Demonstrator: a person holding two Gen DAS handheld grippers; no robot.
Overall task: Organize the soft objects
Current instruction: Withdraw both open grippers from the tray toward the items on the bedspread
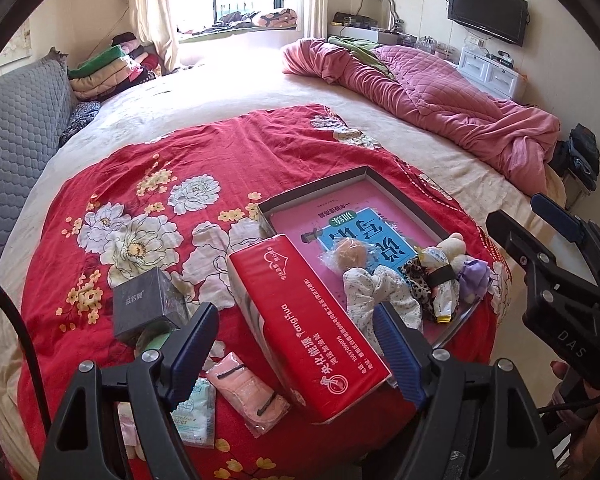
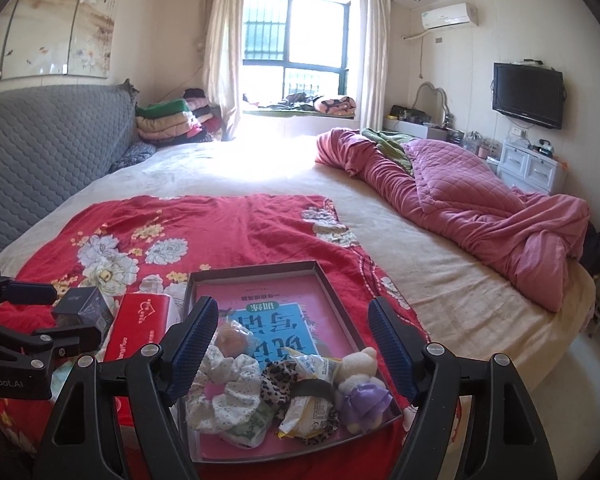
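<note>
A shallow grey box [image 1: 320,188] [image 2: 256,270] with a pink book inside lies on the red floral cloth [image 1: 160,168]. It holds a white scrunchie [image 1: 380,292] [image 2: 224,384], a leopard scrunchie [image 2: 278,380], a snack packet [image 2: 312,404], a small plush bear with a purple bow [image 1: 464,260] [image 2: 360,384] and a wrapped round bun [image 1: 350,254]. My left gripper [image 1: 296,344] is open, its fingers astride the red tissue pack [image 1: 300,332]. My right gripper [image 2: 292,340] is open above the box's near end, holding nothing.
A dark small box [image 1: 150,304], a pink packet [image 1: 248,392] and a wipes sachet [image 1: 194,412] lie left of the tissue pack. A pink quilt [image 1: 440,96] is heaped at the bed's right. A grey headboard [image 1: 16,128] stands on the left.
</note>
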